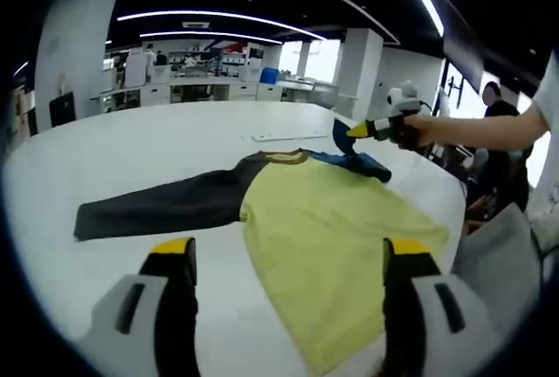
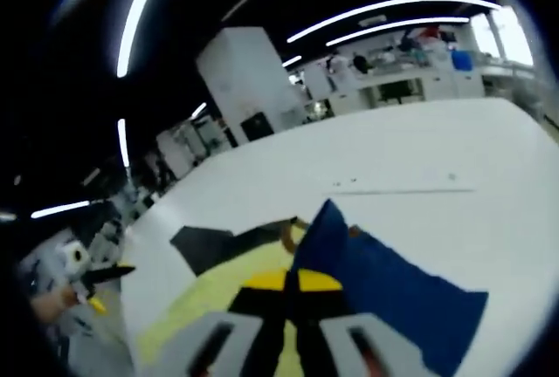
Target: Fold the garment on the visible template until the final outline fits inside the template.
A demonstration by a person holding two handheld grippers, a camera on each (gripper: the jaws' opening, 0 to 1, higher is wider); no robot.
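Left gripper view: shirt (image 1: 323,229) flat on white table (image 1: 131,141), my left gripper (image 1: 288,263) spread and empty above it, my right gripper (image 2: 293,285) clamped on the blue sleeve (image 2: 384,290); thin pinch could slip mid-fold and bunch.

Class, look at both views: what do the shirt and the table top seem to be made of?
Shirt: soft matte knit cloth, probably; it lies limp and creases, and its blue sleeve bends where the right gripper pinches it. Table: smooth white surface with faint sheen, perhaps laminate.

Ceiling light strips (image 1: 218,17), white pillar (image 2: 249,85).
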